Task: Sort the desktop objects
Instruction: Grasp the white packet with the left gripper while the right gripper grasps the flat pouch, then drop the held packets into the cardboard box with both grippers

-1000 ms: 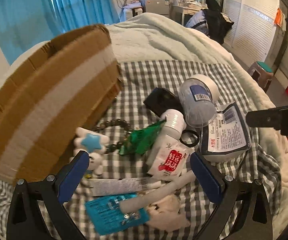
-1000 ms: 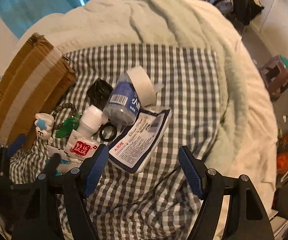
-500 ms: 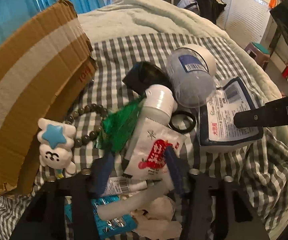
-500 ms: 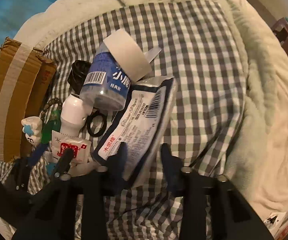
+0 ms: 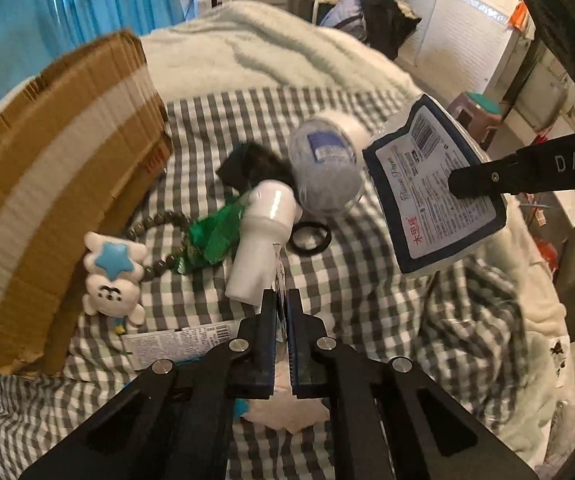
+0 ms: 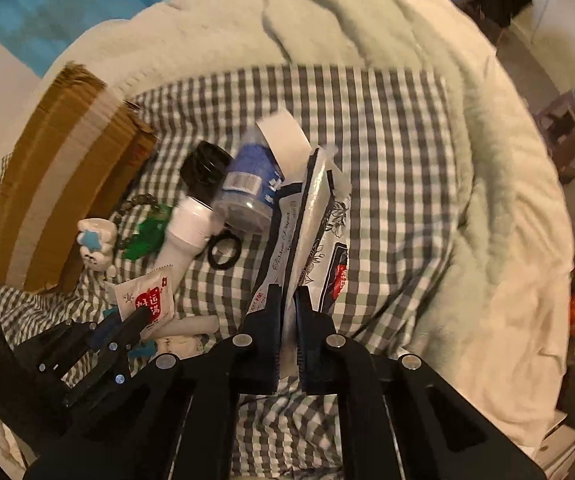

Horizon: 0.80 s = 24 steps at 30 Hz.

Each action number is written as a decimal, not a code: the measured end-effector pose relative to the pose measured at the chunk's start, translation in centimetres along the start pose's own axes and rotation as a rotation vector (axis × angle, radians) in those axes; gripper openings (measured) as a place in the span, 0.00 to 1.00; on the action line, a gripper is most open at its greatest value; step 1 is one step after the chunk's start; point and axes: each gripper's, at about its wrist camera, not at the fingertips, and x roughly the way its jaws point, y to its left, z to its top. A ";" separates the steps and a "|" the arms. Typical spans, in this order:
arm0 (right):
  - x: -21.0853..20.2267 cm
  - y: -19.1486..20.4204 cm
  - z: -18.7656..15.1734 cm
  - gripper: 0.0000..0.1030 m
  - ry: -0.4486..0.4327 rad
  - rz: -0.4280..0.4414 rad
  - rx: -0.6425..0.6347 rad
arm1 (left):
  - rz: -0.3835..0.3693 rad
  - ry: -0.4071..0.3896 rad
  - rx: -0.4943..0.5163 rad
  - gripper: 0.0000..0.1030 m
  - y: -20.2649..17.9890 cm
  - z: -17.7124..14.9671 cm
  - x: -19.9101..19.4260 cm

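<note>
My left gripper (image 5: 282, 294) is closing tight on a thin white sachet with red print (image 6: 147, 300), which the left wrist view shows edge-on between the pads. My right gripper (image 6: 287, 294) is closing tight on the lower edge of a blue and white tissue pack (image 6: 307, 220). That pack (image 5: 419, 184) hangs lifted off the cloth, and the right gripper (image 5: 453, 182) comes in from the right. Below lie a white bottle (image 5: 263, 232), a clear jar with a blue label (image 5: 323, 168), a black hair tie (image 5: 310, 236), a green wrapper (image 5: 211, 232) and a bead bracelet (image 5: 159, 224).
A cardboard box (image 5: 47, 184) stands at the left on the checked cloth (image 5: 367, 288). A white toy with a blue star (image 5: 111, 276) lies beside it, and a printed tube (image 5: 179, 340) lies near my left fingers. A pale blanket (image 6: 427, 80) surrounds the cloth.
Both grippers went from wide open to shut. The left one took the sachet and the right one took the tissue pack, which has risen off the cloth.
</note>
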 end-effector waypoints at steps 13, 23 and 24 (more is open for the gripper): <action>-8.3 6.7 0.0 0.06 -0.147 0.019 -0.056 | -0.030 -0.151 -0.002 0.04 3.6 4.3 -10.5; -10.6 14.4 2.4 0.06 -0.224 0.104 -0.100 | 0.073 -0.211 -0.049 0.04 11.1 8.6 -15.6; -10.6 15.4 2.8 0.06 -0.231 0.122 -0.103 | 0.074 -0.219 -0.066 0.04 12.2 8.5 -15.8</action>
